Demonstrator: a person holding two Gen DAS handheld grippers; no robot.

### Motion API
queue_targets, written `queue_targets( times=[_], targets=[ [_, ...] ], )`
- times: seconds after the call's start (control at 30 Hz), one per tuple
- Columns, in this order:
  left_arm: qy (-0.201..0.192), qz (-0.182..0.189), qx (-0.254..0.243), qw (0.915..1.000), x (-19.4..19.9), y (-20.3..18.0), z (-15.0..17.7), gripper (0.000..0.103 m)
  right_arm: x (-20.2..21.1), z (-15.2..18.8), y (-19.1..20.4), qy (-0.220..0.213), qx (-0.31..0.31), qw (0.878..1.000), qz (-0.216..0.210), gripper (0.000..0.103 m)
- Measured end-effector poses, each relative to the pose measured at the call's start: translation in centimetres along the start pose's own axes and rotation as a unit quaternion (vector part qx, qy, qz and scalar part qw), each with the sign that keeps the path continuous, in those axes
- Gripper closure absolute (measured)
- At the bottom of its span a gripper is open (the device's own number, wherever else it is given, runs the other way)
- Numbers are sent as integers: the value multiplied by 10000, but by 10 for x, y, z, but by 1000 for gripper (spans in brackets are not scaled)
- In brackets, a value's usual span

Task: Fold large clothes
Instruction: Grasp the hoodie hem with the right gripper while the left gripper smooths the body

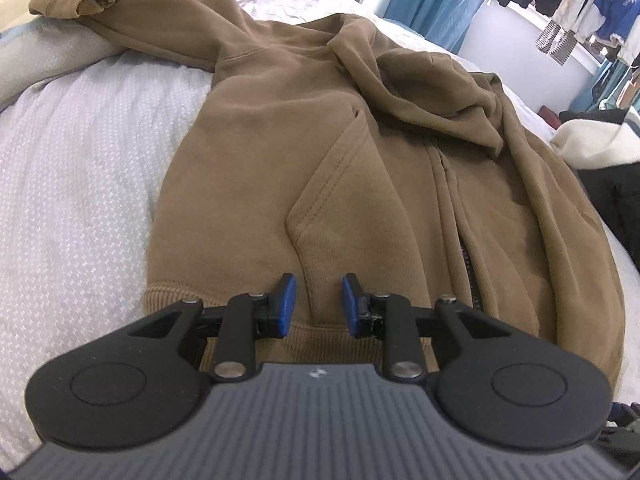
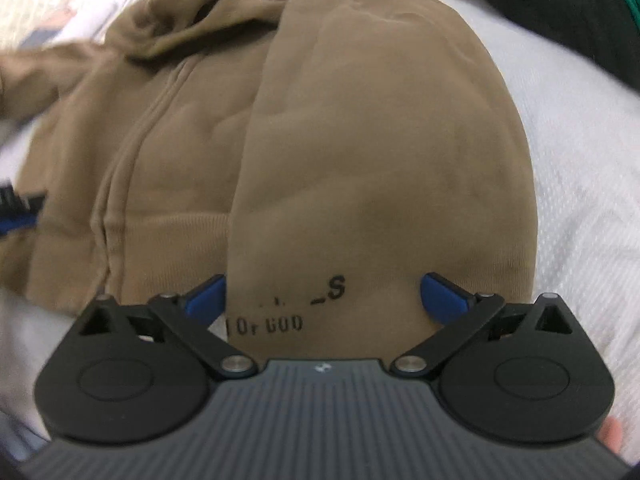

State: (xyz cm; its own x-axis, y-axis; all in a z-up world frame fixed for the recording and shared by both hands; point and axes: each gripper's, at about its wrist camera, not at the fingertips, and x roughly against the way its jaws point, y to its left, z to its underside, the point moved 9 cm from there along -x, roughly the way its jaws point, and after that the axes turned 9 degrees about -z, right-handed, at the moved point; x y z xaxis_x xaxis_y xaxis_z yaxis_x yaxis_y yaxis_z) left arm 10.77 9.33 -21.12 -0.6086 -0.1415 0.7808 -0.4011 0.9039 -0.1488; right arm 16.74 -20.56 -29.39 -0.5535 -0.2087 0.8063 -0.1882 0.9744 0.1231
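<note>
1. Nearest the left camera, the left gripper (image 1: 318,300) is seen with its blue pads narrow, over the ribbed hem (image 1: 176,300); nothing is held.
2. The right gripper (image 2: 324,300) is spread wide over a folded-in side panel (image 2: 380,140); nothing is pinched.
3. The brown zip hoodie (image 1: 320,140) is laid on the white bed cover (image 1: 80,160), its hood toward 12 o'clock.
4. It looks soft, thick and floppy, so the hem corners are best pinched.

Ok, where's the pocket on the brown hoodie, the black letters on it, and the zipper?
Slanted pocket of the brown fleece hoodie (image 1: 320,208): left wrist view, on the pocket's stitched edge.
Black printed letters (image 2: 336,290): right wrist view, on the "S".
Dark metal zipper (image 1: 471,276): left wrist view, on the teeth near the hem.
</note>
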Motion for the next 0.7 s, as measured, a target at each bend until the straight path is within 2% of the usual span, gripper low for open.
queue_targets(
  times=[0.13,0.23,0.4,0.43,0.5,0.53,0.57,0.7],
  targets=[
    [-39,8,7,10000,3,-1,0,73,0,2,2,49,227,9997,101,1],
    [-62,7,-10,10000,5,-1,1,73,3,4,4,49,343,9993,133,13],
    [-65,48,45,10000,8,2,3,72,16,3,5,91,299,9995,14,49],
    [-69,51,54,9999,9,2,3,72,19,1,3,124,162,9998,-62,53],
    [-70,63,74,9999,10,4,2,72,23,-1,-3,236,-222,9991,-270,74],
    [-67,71,90,9999,10,4,2,72,26,-3,-7,279,-425,9980,-382,79],
    [-66,78,99,9999,10,5,2,72,30,-4,-11,299,-573,9970,-417,89],
    [-71,71,85,9999,10,5,2,72,44,-15,-26,353,-870,9941,-550,91]
  ],
)
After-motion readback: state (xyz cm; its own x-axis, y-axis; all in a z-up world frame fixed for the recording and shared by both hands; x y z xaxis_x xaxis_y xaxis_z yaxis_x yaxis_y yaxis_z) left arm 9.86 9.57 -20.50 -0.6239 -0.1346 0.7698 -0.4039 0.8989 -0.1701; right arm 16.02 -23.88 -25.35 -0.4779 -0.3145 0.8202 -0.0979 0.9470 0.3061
